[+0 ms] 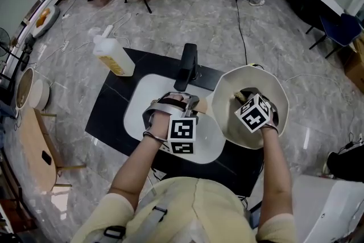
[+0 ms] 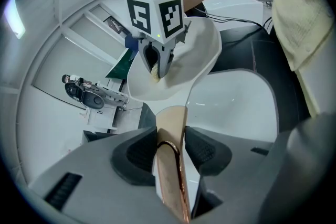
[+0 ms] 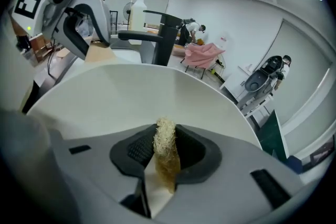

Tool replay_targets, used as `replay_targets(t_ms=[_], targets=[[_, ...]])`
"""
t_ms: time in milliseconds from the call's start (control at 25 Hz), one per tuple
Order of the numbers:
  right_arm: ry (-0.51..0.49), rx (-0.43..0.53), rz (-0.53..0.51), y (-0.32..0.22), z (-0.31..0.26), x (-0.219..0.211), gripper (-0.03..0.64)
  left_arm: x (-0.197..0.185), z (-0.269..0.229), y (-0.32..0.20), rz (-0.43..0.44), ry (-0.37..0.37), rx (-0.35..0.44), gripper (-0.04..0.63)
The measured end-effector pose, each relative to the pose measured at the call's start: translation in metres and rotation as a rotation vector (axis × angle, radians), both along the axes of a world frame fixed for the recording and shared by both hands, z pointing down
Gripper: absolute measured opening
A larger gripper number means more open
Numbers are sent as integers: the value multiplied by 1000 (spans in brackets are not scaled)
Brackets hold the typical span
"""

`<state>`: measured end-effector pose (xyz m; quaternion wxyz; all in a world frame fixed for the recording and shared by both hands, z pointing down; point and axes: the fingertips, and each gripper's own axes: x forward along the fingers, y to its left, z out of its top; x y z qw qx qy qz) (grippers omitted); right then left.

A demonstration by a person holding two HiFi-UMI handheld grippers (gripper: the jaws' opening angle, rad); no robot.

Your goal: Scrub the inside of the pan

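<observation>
A cream pan (image 1: pixel 273 101) is held tilted over the right end of the white sink (image 1: pixel 139 108). My left gripper (image 1: pixel 191 104) is shut on the pan's wooden, copper-trimmed handle (image 2: pixel 171 134), which runs between its pads in the left gripper view. My right gripper (image 1: pixel 242 97) reaches inside the pan and is shut on a straw-coloured fibrous scrubber (image 3: pixel 166 150). In the right gripper view the scrubber's tip sticks out over the pan's pale inner wall (image 3: pixel 131 99). The left gripper view shows the right gripper (image 2: pixel 156 64) with the scrubber (image 2: pixel 154 73) against the pan's inside (image 2: pixel 197 55).
A black faucet (image 1: pixel 188 65) stands behind the sink on a black counter (image 1: pixel 111 116). A soap bottle (image 1: pixel 112 56) lies at the counter's far left corner. A wooden stool (image 1: pixel 40 151) stands at the left, and cables run across the marble floor.
</observation>
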<state>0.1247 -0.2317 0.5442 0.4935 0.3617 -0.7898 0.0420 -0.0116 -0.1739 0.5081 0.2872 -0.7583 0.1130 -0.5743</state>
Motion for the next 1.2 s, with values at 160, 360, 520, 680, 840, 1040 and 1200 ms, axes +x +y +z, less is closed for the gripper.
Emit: replay_targets(t_ms=[160, 360, 520, 680, 840, 1040, 1200], targets=[[-11, -42, -97, 11, 5, -17, 110, 1, 0, 0, -1, 0, 1, 166], [70, -76, -114, 14, 22, -13, 110, 1, 0, 1, -1, 0, 5, 166], [139, -71, -71, 7, 27, 4, 110, 1, 0, 0, -2, -2, 5, 166], [174, -89, -1, 5, 30, 24, 107, 2, -1, 1, 0, -1, 4, 166], [205, -152, 47, 11, 33, 40, 107, 3, -1, 2, 3, 0, 4, 166], [249, -257, 66, 25, 37, 54, 107, 2, -1, 2, 3, -5, 6, 166], [270, -344, 65, 41, 39, 60, 107, 3, -1, 1, 4, -5, 8, 166]])
